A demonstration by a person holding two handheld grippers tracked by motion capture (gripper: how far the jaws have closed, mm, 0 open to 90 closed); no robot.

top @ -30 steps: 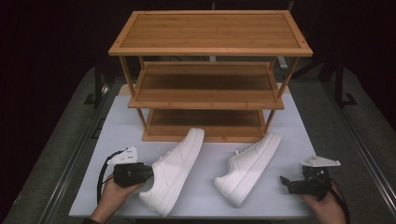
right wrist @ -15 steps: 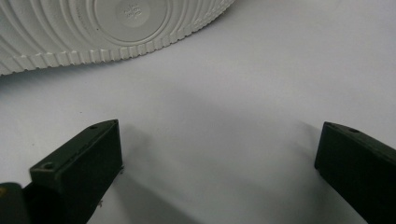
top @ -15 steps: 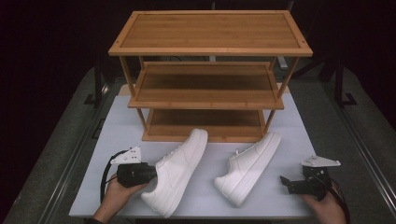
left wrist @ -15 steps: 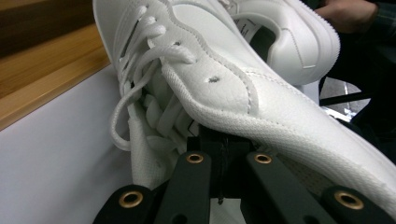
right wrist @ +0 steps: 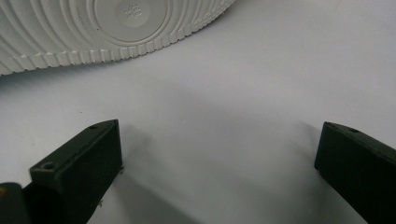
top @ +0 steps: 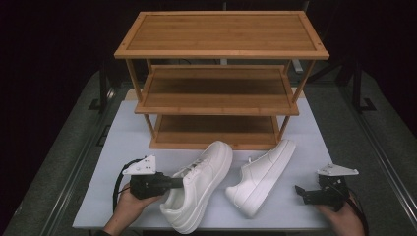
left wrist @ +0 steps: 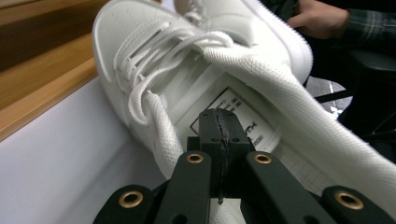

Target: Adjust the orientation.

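Observation:
Two white sneakers lie on the white mat in front of a bamboo rack. My left gripper [top: 181, 183] is shut, its tips poked sideways into the opening of the left sneaker [top: 206, 172]. In the left gripper view the jaws [left wrist: 218, 116] are pressed flat together over the insole label, with nothing visible between the pads; the laces [left wrist: 140, 79] lie beyond them. This sneaker sits tilted against the gripper. My right gripper [top: 299, 191] rests open at the front right, just short of the right sneaker [top: 260, 179]. Its ribbed sole [right wrist: 116, 23] lies ahead of the spread jaws [right wrist: 219, 140].
The three-shelf bamboo rack [top: 221, 49] stands at the back of the white mat [top: 314, 147], its lowest shelf [top: 216, 125] just behind the sneakers' toes. Dark floor and metal rails flank the table. The other hand [left wrist: 322, 18] shows far off in the left gripper view.
My left hand has shifted right and slightly forward, and the left sneaker has moved with it, toe closer to the rack. The right hand and right sneaker have stayed put.

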